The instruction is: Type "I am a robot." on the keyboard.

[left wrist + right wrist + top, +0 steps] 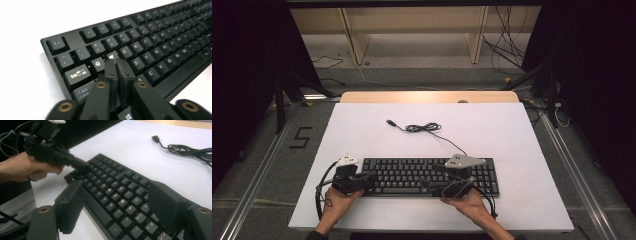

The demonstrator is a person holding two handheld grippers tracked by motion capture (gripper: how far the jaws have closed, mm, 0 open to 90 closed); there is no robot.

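A black keyboard (427, 176) lies on the white tabletop (512, 130) near its front edge. My left gripper (373, 179) comes in from the left, its jaws shut together, and in the left gripper view the tips (116, 62) rest over the keys (155, 42) by Q and W. The right gripper view shows that gripper (83, 165) and the hand holding it at the keyboard's (117, 192) left end. My right gripper (432, 187) hovers over the keyboard's right half, pointing left. Its jaws (113, 187) stand wide open with nothing between them.
The keyboard's black cable (422, 128) lies coiled on the table behind it, ending in a loose USB plug (389, 121). A wooden strip (429, 96) borders the table's far edge. Wooden shelving and loose wires stand beyond.
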